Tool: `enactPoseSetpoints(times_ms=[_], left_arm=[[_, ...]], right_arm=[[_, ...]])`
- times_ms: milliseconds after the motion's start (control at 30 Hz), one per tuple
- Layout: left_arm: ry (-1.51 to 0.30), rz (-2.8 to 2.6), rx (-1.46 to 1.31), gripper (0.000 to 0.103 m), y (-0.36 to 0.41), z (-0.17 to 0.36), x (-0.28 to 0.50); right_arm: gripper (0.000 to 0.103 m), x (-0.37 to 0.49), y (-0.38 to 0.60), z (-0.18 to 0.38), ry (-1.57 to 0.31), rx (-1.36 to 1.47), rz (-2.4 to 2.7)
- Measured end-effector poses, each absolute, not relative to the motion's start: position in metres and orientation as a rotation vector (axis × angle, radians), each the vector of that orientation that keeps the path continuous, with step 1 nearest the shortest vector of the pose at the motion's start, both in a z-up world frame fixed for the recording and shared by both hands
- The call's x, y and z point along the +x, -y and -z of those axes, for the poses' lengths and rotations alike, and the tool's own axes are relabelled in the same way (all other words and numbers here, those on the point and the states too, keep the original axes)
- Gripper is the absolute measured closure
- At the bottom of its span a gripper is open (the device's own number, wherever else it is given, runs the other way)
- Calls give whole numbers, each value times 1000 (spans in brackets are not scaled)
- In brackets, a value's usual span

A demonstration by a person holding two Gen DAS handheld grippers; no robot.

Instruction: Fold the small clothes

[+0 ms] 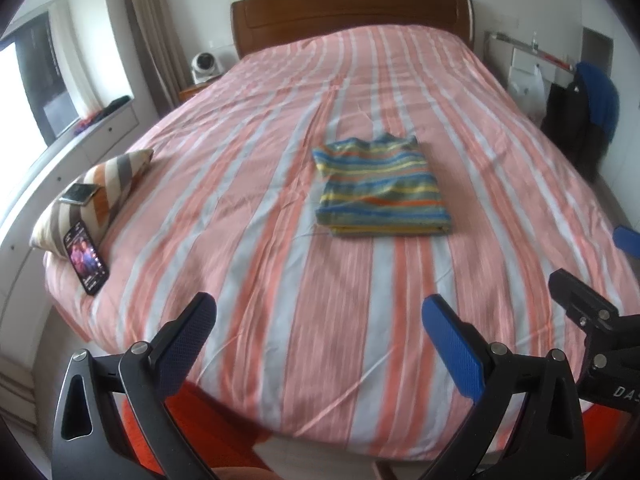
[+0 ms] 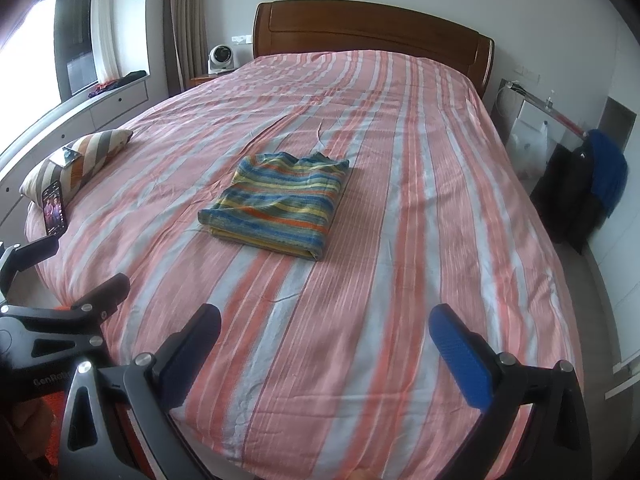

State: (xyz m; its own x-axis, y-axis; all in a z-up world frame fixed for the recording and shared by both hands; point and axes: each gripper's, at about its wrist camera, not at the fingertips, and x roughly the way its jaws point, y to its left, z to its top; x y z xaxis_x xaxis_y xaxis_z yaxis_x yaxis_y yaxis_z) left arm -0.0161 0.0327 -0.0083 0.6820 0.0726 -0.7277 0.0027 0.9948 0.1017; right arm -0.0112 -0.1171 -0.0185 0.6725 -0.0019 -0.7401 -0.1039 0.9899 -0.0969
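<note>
Both tools, left tool and right tool, gape wide and empty, so reaching ahead carelessly could rumple the folded striped shirt lying well beyond them.

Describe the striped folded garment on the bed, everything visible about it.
The folded garment is a soft, knit-looking cloth with horizontal stripes of blue, yellow, green and orange. It is folded into a neat, roughly rectangular stack of several layers, whose edges show along the near side. It lies flat around the middle of the pink and white striped bedspread, touching only that. Both tongs are open and well short of it.
</note>
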Motion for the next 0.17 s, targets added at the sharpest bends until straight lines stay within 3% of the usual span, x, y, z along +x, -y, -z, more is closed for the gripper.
enactPoseSetpoints(times_ms=[167], left_arm=[[-784,-51,110,0,-32,4,-19]], right_arm=[[1,-11,117,19,-832,-134,-59]])
